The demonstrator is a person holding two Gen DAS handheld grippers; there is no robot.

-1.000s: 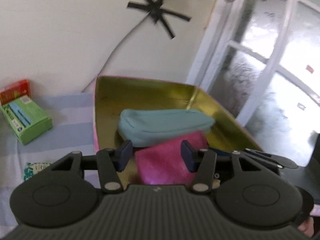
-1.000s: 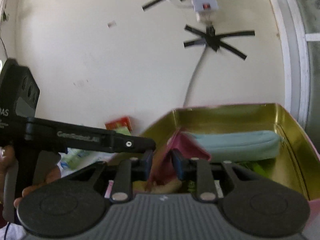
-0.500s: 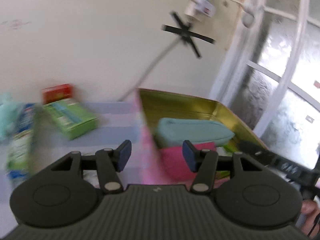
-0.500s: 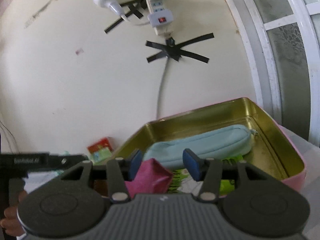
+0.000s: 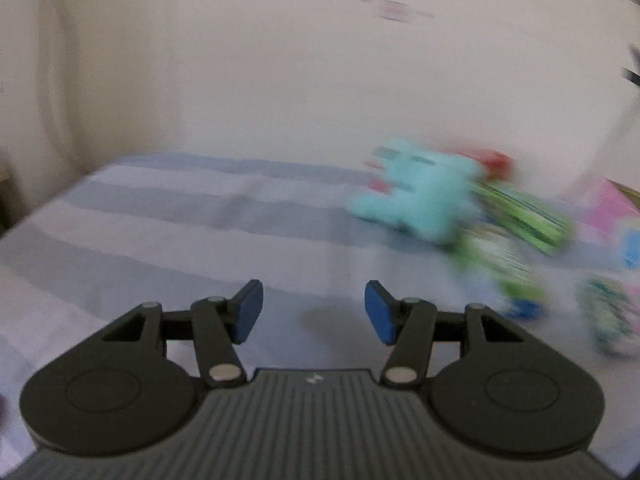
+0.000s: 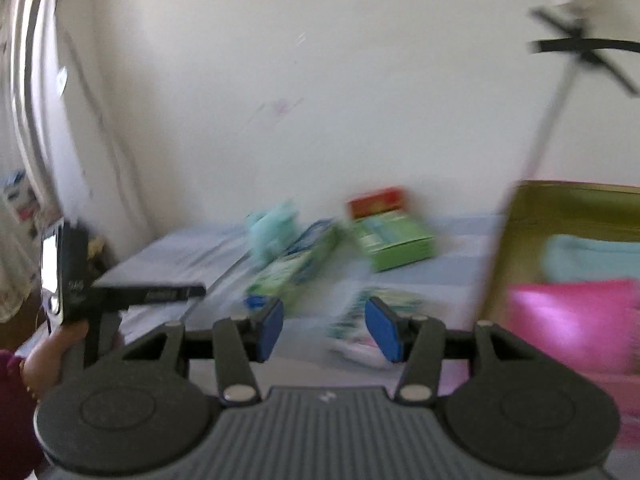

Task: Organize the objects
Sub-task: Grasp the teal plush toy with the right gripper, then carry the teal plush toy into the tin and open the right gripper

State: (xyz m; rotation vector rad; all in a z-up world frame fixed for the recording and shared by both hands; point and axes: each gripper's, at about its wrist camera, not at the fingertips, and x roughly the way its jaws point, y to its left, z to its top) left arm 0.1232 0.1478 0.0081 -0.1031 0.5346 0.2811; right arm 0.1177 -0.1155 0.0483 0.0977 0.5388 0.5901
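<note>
Left to right: the left claw [image 5: 312,310] hangs over bare striped counter [image 5: 160,216], jaws apart, holding nothing. The loose clutter lies to its right: a blurred aqua item [image 5: 420,200], then a green box [image 6: 394,240] with a red box [image 6: 376,198] behind it. The right claw [image 6: 324,328] also stands apart and empty, facing that pile. Farthest right, the gold tin [image 6: 568,200] already holds a teal pouch [image 6: 592,258] and pink pouch [image 6: 572,320]. The likely risk: both claws reaching into one tight pile could collide or knock boxes aside.

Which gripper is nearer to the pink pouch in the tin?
Right. The right gripper is just left of the pink pouch in the tin; the left gripper faces bare cloth, farther left.
</note>
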